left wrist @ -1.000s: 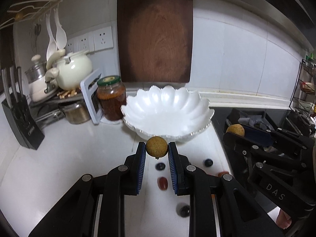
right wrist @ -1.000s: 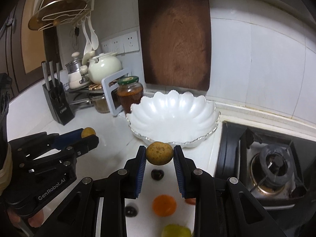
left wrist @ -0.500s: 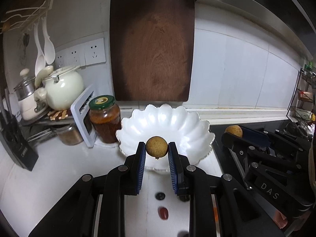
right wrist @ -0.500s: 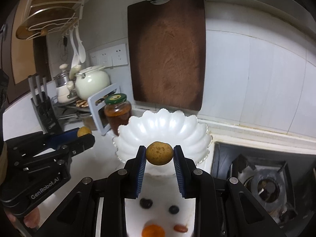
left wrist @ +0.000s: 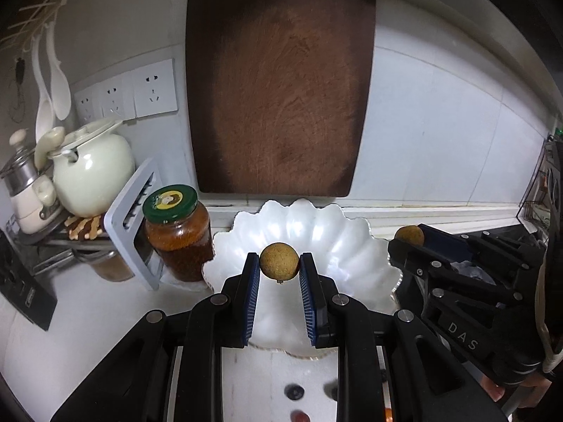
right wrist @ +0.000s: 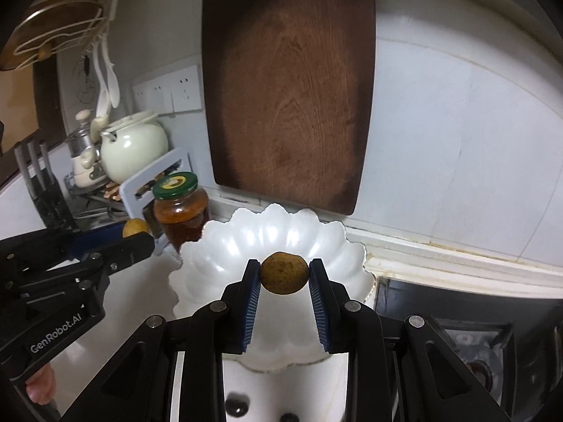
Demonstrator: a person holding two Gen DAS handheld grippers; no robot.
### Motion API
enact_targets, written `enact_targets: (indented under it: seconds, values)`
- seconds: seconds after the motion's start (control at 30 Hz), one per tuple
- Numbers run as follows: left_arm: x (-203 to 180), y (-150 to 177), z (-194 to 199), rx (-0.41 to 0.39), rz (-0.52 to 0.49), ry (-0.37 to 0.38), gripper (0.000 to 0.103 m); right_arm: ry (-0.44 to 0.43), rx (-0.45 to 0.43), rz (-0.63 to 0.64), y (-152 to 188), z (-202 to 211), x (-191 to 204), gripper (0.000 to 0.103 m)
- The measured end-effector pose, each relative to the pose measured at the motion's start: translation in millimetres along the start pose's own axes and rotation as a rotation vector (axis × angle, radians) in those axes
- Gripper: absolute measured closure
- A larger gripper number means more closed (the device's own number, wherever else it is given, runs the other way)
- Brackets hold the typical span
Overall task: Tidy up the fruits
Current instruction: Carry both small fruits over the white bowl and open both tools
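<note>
The left gripper [left wrist: 279, 269] is pinching a round, rough-skinned tan fruit [left wrist: 279, 261] between ribbed blue pads, jaws closed to its width. The right gripper [right wrist: 284, 276] is clamping a second speckled brown fruit [right wrist: 284, 273] the same way. Both are hanging over the near rim of a glossy white scalloped bowl [right wrist: 225, 246], which is sitting at the back edge of the white countertop [left wrist: 88, 316], beside a green-lidded glass jar [left wrist: 176, 232] and below a dark wooden cutting board [left wrist: 281, 81] on the tiled wall.

White tiled wall [left wrist: 440, 133], dark wooden cutting board [left wrist: 281, 81] hanging
</note>
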State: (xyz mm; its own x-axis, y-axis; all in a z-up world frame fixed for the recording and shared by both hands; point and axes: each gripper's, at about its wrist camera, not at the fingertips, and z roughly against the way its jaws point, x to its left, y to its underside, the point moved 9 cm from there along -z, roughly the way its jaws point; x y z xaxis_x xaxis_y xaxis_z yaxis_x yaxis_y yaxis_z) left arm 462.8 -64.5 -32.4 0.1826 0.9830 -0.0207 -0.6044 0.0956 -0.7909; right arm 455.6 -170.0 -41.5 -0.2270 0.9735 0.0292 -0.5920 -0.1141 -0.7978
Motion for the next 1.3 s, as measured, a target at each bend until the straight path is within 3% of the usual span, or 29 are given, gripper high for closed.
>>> enact_targets:
  seconds: [0.27, 0.8, 0.97, 1.3]
  values:
    - [10, -12, -41, 0.078, 0.012, 0.003, 0.079, 0.005, 0.090, -0.016, -4, -43, -8, 0.073]
    - [20, -4, -130, 0.276, 0.021, -0.020, 0.079, 0.013, 0.280, -0.045, 8, -120, -22, 0.074]
    - [17, -1, -148, 0.325, 0.028, 0.011, 0.079, -0.004, 0.335, -0.070, 12, -138, -24, 0.073]
    - [19, 14, -174, 0.390, 0.006, -0.008, 0.079, -0.029, 0.427, -0.135, 31, -161, -31, 0.073]
